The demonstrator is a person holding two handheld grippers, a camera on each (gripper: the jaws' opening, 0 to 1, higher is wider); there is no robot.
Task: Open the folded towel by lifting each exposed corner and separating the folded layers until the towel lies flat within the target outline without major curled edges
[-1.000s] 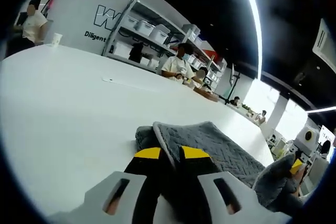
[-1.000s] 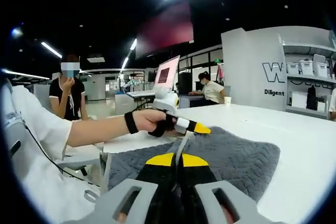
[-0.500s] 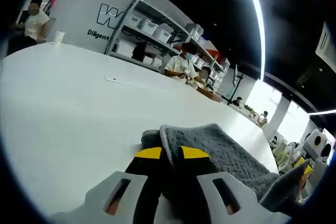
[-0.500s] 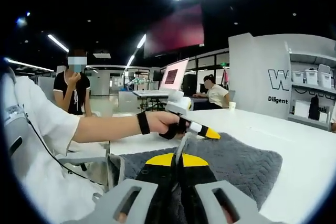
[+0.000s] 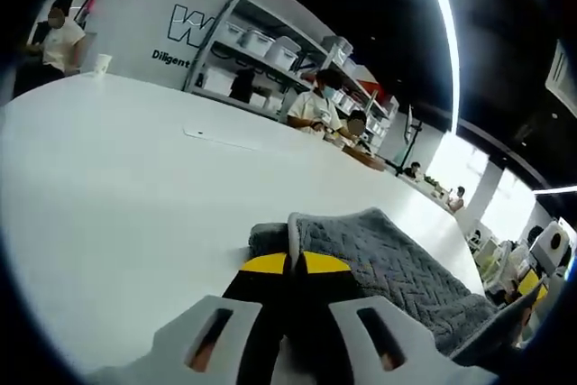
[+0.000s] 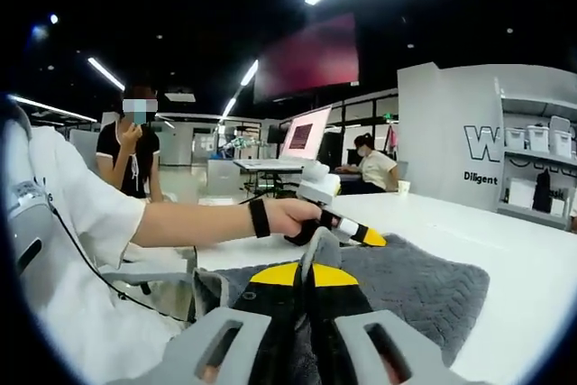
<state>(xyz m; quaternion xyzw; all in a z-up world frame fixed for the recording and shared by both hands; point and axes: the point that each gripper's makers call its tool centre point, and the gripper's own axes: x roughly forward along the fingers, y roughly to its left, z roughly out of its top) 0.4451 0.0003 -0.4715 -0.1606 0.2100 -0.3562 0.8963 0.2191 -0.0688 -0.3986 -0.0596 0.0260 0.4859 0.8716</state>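
Two grips: both hand-held grippers clamped on towel corners, jaws pressed together with cloth pinched between.
Left hand-held gripper [image 5: 290,263]: yellow tips now meeting on the grey edge; a second ago a dark gap showed between them. Closed on towel.
Right hand-held gripper [image 6: 307,274]: shut on a raised fold of the towel, as in the earlier frames; no visible change in grip.
Towel [image 5: 388,263]: grey, quilted, lying on the white surface [image 5: 117,178], stretched between the two grips; a second layer still peeks out beneath the top one at the left corner.
Change: left jaws drawn tighter; in right gripper view, the person's hand [image 6: 293,216] with the left tool sits a little further along the far edge; towel spread wider across the surface.
Meaning: corners secured, layers being pulled apart; unfolding under way, not finished.
Target outline: not discernible on the surface.
Risk: pinched corners likely to curl on release; lower layer may drag along.
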